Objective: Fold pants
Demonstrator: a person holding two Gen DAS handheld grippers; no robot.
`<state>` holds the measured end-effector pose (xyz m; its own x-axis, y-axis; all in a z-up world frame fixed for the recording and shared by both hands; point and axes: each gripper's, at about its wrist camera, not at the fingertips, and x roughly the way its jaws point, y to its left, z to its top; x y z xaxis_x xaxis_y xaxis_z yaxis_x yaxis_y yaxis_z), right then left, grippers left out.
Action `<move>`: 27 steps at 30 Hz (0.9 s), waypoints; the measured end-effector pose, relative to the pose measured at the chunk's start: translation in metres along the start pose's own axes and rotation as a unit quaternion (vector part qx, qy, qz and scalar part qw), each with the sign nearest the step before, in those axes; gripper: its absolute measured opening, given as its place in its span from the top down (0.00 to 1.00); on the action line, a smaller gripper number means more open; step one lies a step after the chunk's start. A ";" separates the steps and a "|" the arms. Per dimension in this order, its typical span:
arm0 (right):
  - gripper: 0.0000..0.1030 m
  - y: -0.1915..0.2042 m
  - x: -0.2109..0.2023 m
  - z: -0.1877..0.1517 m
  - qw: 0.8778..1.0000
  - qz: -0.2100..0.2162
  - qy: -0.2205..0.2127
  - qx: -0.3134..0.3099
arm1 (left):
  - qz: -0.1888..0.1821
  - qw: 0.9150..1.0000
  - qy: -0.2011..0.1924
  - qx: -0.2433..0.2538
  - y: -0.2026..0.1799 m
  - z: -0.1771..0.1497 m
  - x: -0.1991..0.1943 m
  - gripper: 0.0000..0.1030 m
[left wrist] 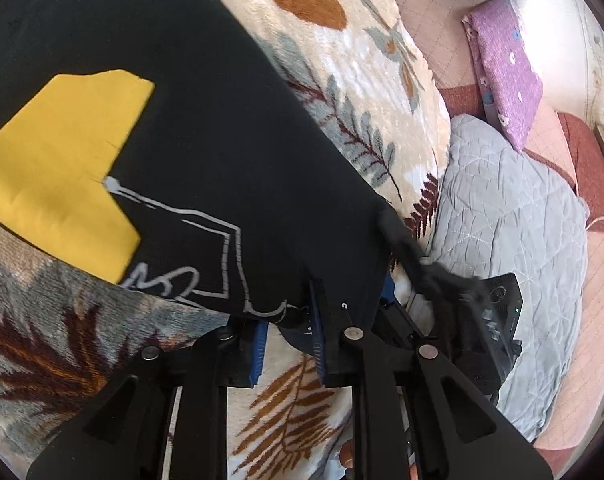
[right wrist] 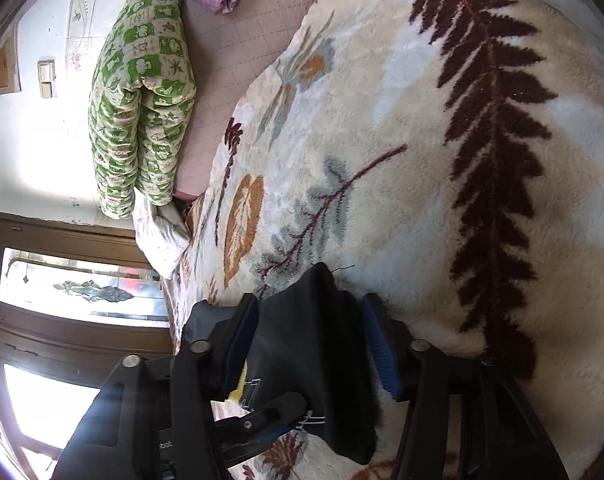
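Black pants (left wrist: 174, 92) with a yellow patch (left wrist: 58, 160) and white line print lie spread on a leaf-patterned fleece blanket (left wrist: 357, 92). My left gripper (left wrist: 290, 332) is shut on their near hem, the cloth pinched between its blue pads (left wrist: 260, 344). The hem's right corner stretches up to the right gripper's body (left wrist: 493, 312). In the right wrist view, my right gripper (right wrist: 309, 344) holds a raised bunch of the black pants (right wrist: 305, 332), which fills the gap between its blue pads (right wrist: 381, 354). A bit of the yellow patch (right wrist: 242, 388) shows beside it.
A grey quilted pad (left wrist: 513, 220) and a purple pillow (left wrist: 505, 64) lie to the right on a pink quilted sheet (right wrist: 238, 40). A folded green-patterned quilt (right wrist: 138, 92) rests by the white wall. A brown-framed window (right wrist: 62, 280) stands beyond the bed's edge.
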<state>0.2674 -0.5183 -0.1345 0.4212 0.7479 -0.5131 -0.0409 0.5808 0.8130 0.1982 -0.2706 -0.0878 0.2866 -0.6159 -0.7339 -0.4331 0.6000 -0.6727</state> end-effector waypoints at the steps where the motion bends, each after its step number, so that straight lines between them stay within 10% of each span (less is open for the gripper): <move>1: 0.65 -0.002 0.001 0.000 1.000 -0.006 0.004 0.000 | 0.000 1.000 0.007 0.010 -0.003 0.000 0.002 0.85; 5: 0.84 -0.005 -0.003 -0.002 1.000 -0.023 0.001 -0.006 | -0.022 0.999 0.040 0.008 0.001 0.009 0.005 0.90; 27: 0.86 0.111 -0.016 -0.034 0.991 -0.066 -0.032 -0.108 | -0.121 0.992 0.032 -0.035 0.034 0.034 -0.076 0.92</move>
<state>0.2253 -0.4549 -0.0454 0.4916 0.6432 -0.5871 -0.1722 0.7327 0.6584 0.1904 -0.1858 -0.0580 0.3353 -0.7696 -0.5434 -0.4178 0.3955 -0.8180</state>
